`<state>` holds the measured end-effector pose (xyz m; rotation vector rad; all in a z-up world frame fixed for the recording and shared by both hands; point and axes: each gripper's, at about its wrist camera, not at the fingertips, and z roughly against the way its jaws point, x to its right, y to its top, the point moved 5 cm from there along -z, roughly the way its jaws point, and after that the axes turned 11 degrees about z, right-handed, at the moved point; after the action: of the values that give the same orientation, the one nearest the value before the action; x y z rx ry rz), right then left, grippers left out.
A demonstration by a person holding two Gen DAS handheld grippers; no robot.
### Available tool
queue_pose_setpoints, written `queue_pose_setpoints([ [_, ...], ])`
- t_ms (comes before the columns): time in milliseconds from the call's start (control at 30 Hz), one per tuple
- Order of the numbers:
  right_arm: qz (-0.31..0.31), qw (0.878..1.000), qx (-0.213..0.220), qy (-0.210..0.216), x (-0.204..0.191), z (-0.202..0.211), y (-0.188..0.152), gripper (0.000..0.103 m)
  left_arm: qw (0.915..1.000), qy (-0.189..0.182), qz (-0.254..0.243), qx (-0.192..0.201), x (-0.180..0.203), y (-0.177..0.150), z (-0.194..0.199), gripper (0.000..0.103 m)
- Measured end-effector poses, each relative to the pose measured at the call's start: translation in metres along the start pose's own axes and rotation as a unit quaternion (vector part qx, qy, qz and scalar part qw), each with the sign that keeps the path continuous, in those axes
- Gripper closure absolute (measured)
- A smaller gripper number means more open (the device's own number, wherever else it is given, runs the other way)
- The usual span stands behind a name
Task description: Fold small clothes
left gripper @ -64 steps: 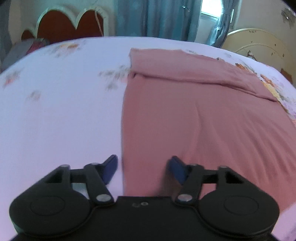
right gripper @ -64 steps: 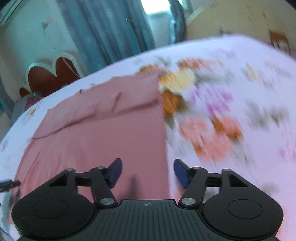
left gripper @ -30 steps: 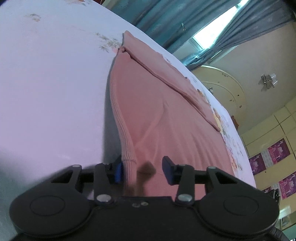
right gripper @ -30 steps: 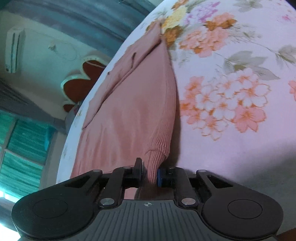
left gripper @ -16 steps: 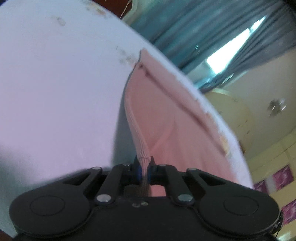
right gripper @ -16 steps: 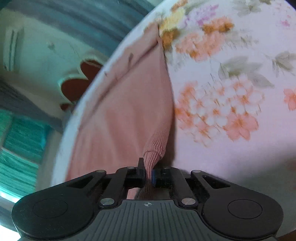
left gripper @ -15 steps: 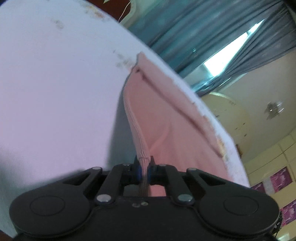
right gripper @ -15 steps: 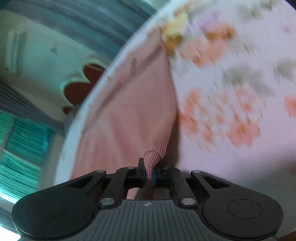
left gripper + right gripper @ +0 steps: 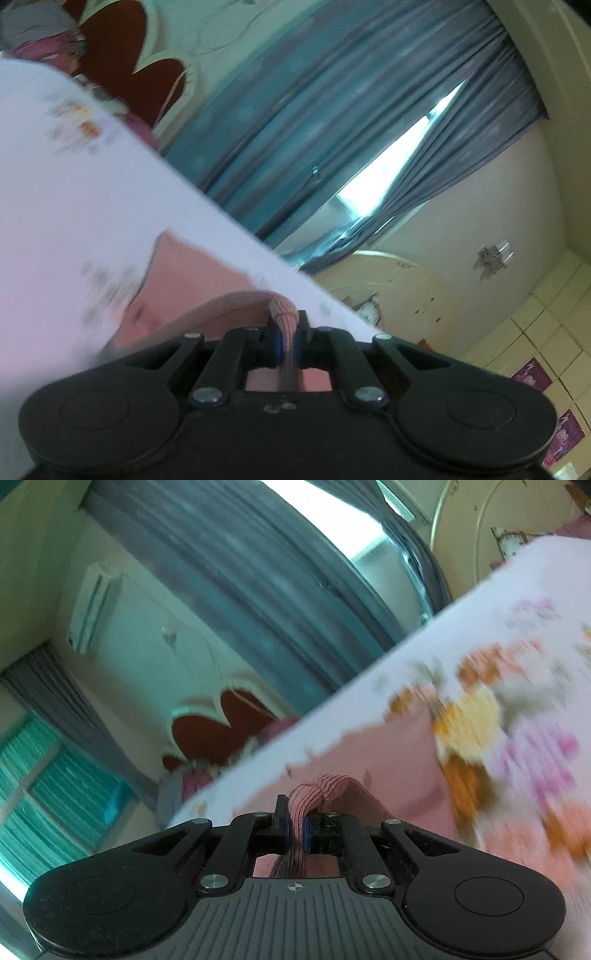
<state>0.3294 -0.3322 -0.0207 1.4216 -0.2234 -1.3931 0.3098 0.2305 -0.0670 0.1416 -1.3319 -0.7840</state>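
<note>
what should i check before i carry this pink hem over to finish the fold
1. Left gripper clamped on the pink garment: ok, ribbed edge is pinched between its pads.
2. Right gripper clamped on the same garment: ok, ribbed edge bunched between its pads.
3. Held edge lifted off the floral bedsheet: ok, it arches above the fabric in both views.
4. Far end of the garment lying flat on the sheet: cannot tell, both views are blurred.
5. Both grippers level with each other so the hem stays straight: cannot tell, neither view shows the other gripper.
6. Landing area on the garment free of wrinkles: cannot tell, too blurred.
</note>
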Motion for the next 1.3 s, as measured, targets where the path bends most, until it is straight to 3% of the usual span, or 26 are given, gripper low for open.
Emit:
queue_pose_setpoints([
  [100,-0.016,1.000,0.003,-0.015,0.013,-0.039,0.036,0.097,0.9998,0.014,-0.016,-0.006,0.008,0.030,-0.039,0.096],
  [167,-0.035,0.999,-0.016,-0.032,0.033,-0.074,0.044,0.097,0.9991,0.032,0.000,-0.028,-0.002,0.042,-0.075,0.097],
  [300,-0.075,0.991,-0.075,-0.078,0.085,-0.153,0.032,0.097,0.9913,0.100,0.014,-0.084,-0.047,0.045,-0.155,0.097],
  [400,-0.095,0.983,-0.112,-0.111,0.126,-0.194,0.012,0.097,0.9841,0.131,0.031,-0.116,-0.081,0.039,-0.197,0.097],
  [500,-0.126,0.978,-0.114,-0.119,0.153,-0.218,0.007,0.097,0.9838,0.123,0.058,-0.117,-0.096,0.047,-0.222,0.096],
  [567,-0.132,0.981,-0.097,-0.108,0.164,-0.229,0.015,0.097,0.9868,0.094,0.067,-0.113,-0.101,0.054,-0.234,0.087],
  [600,-0.127,0.982,-0.089,-0.107,0.166,-0.232,0.020,0.085,0.9881,0.081,0.072,-0.109,-0.101,0.057,-0.238,0.067],
  [633,-0.118,0.982,-0.082,-0.122,0.167,-0.234,0.026,0.067,0.9897,0.067,0.073,-0.104,-0.101,0.061,-0.242,0.040],
  [667,-0.103,0.983,-0.067,-0.139,0.165,-0.232,0.032,0.026,0.9912,0.060,0.067,-0.097,-0.100,0.062,-0.242,0.031],
  [700,-0.076,0.985,-0.049,-0.147,0.162,-0.231,0.037,0.019,0.9928,0.062,0.052,-0.089,-0.097,0.063,-0.244,0.028],
  [767,-0.051,0.987,-0.056,-0.145,0.163,-0.232,0.041,0.020,0.9927,0.070,0.018,-0.096,-0.095,0.067,-0.249,0.031],
  [833,-0.005,0.985,-0.074,-0.154,0.161,-0.234,0.041,0.034,0.9878,0.100,-0.030,-0.116,-0.094,0.067,-0.258,0.043],
  [900,0.029,0.980,-0.106,-0.164,0.163,-0.241,0.037,0.048,0.9730,0.141,-0.111,-0.145,-0.090,0.061,-0.271,0.048],
  [1067,0.090,0.968,-0.149,-0.181,0.168,-0.265,0.029,0.049,0.9401,0.189,-0.211,-0.190,-0.083,0.049,-0.298,0.055],
  [1167,0.130,0.959,-0.171,-0.184,0.164,-0.281,0.021,0.049,0.9361,0.200,-0.219,-0.188,-0.079,0.053,-0.305,0.061],
  [1233,0.152,0.953,-0.191,-0.179,0.161,-0.289,0.015,0.065,0.9334,0.202,-0.229,-0.189,-0.078,0.050,-0.309,0.078],
  [1267,0.163,0.947,-0.205,-0.186,0.160,-0.293,0.011,0.085,0.9319,0.202,-0.235,-0.188,-0.077,0.048,-0.310,0.081],
  [1300,0.179,0.943,-0.205,-0.192,0.157,-0.293,0.010,0.088,0.9314,0.200,-0.239,-0.187,-0.077,0.048,-0.310,0.089],
])
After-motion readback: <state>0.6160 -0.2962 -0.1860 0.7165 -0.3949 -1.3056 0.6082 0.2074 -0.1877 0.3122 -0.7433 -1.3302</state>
